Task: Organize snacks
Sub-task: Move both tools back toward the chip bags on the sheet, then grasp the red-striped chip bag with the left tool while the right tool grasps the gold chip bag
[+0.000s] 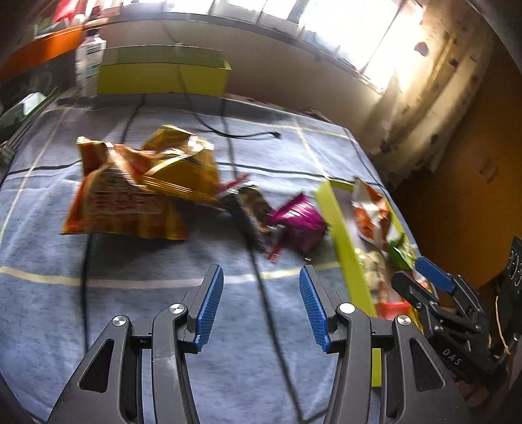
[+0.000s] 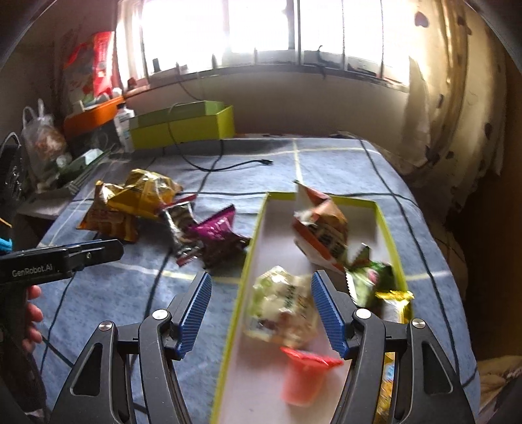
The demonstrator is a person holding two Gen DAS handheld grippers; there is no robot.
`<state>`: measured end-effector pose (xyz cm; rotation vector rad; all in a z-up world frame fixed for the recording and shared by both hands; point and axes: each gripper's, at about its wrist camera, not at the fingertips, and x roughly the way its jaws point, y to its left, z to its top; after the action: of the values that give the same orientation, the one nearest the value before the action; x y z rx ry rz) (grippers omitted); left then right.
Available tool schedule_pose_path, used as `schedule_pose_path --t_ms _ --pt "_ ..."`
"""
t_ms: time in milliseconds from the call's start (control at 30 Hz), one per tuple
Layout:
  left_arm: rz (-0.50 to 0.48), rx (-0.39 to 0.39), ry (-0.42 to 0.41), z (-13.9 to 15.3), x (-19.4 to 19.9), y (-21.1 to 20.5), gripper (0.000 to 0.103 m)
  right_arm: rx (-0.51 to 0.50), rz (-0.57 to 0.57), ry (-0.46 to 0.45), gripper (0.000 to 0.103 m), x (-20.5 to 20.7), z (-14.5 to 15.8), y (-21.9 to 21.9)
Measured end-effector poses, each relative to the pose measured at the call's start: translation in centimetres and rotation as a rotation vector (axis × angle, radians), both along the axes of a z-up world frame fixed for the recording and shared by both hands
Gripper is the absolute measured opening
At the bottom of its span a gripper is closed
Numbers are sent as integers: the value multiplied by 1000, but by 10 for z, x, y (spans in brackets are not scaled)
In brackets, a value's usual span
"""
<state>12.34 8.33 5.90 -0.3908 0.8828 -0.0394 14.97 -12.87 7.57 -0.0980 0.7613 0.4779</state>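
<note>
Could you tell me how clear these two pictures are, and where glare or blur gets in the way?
Left wrist view: motion blur smears the orange snack bag and purple packet, and the window is blown out. Right wrist view: the window glares white, the pale packet and red cup in the yellow-edged box are blurred; fisheye bends both.

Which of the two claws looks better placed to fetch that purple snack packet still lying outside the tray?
Probably the left. The left claw is open and empty over the blanket, facing the purple packet. The right claw hangs over the yellow-green tray, past its rim from the packet.
</note>
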Motion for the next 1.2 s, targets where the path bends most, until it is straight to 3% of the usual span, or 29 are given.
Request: schedule_pose_path --t_ms 533,600,667,933,1000,1200 --pt "199 20 -12 1 -1 86 50 85 132 53 64 33 5 76" --pt "214 27 -12 2 1 94 60 106 139 72 66 39 4 83" --pt "229 25 -15 2 2 104 63 122 141 87 67 43 3 89" --pt "290 -28 17 -11 19 135 63 216 122 158 71 63 -4 101" --pt "285 -70 2 -13 22 139 63 220 118 174 71 67 -8 102" --pt "263 -101 10 -17 40 143 63 280 117 214 72 79 -13 107"
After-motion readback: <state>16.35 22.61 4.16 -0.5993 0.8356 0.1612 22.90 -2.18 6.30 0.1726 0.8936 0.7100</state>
